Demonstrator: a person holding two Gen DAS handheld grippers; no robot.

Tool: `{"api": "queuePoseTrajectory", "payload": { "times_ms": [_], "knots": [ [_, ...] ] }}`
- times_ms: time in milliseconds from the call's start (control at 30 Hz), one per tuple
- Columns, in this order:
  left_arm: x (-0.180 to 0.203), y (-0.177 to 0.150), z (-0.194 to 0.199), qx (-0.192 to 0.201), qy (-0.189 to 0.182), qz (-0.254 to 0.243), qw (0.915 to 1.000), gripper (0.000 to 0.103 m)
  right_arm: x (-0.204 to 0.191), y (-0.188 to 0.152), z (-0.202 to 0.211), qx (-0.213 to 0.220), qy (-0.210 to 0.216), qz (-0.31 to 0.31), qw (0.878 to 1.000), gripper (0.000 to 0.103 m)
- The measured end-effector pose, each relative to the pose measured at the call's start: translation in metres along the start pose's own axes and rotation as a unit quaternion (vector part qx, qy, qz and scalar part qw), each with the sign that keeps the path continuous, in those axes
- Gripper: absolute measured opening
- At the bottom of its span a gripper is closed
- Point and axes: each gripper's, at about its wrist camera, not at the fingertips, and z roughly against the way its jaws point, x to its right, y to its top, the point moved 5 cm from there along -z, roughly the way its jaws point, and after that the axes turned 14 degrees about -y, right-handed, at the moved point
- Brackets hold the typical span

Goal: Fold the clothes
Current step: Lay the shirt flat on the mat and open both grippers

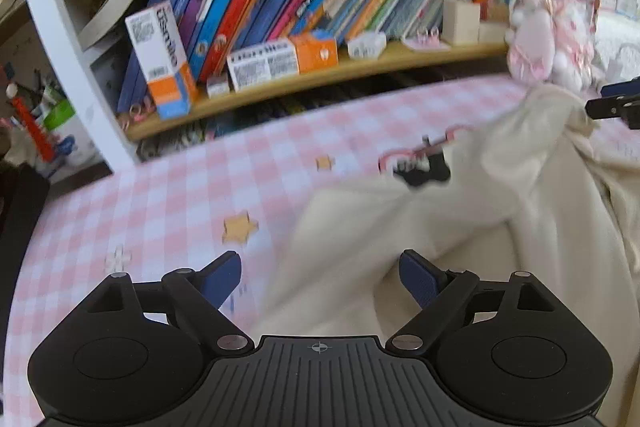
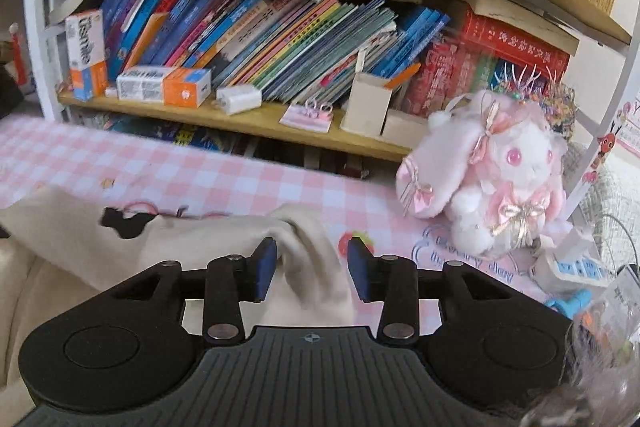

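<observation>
A cream garment (image 1: 400,227) with a black and pink print (image 1: 420,167) lies crumpled on the pink checked tablecloth (image 1: 160,195). My left gripper (image 1: 320,267) stands wide open over the garment's near left edge, its blue pads (image 1: 224,275) clear of the cloth. At the right edge of that view part of the other gripper (image 1: 616,103) shows beside a raised fold. In the right wrist view, my right gripper (image 2: 312,263) is partly open with a ridge of the garment (image 2: 180,239) running between its pads (image 2: 266,267), which do not press on it.
A bookshelf (image 2: 256,123) full of leaning books and small boxes runs along the table's far side. A pink and white plush rabbit (image 2: 492,179) sits at the far right, with a power strip (image 2: 576,267) and small clutter beside it. Star prints (image 1: 240,227) mark the tablecloth.
</observation>
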Motion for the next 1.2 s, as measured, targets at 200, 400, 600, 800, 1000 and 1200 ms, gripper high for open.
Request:
{"api": "queuePoseTrajectory", "payload": {
  "times_ms": [200,400,600,800,1000,1200],
  "knots": [
    [0.030,-0.033,0.024,-0.006,0.009,0.022,0.9997,0.089,0.006,-0.041,0.018,-0.031,0.033,0.001,0.999,0.041],
    [0.057,-0.071,0.047,-0.008,0.018,0.079,0.9967,0.089,0.014,-0.087,0.043,-0.061,0.065,-0.010,0.996,0.043],
    [0.085,-0.094,0.052,-0.011,0.036,0.102,0.9941,0.089,0.021,-0.126,0.062,-0.089,0.095,-0.027,0.991,0.044],
    [0.109,-0.105,0.059,-0.017,0.047,0.088,0.9949,0.089,0.015,-0.150,0.071,-0.105,0.120,-0.023,0.987,0.045],
    [0.108,-0.100,0.062,-0.003,0.041,0.096,0.9945,0.089,0.014,-0.159,0.078,-0.110,0.126,-0.027,0.986,0.045],
    [0.094,-0.088,0.060,0.015,0.026,0.103,0.9942,0.089,0.001,-0.159,0.091,-0.109,0.132,-0.025,0.985,0.047]
  ]
}}
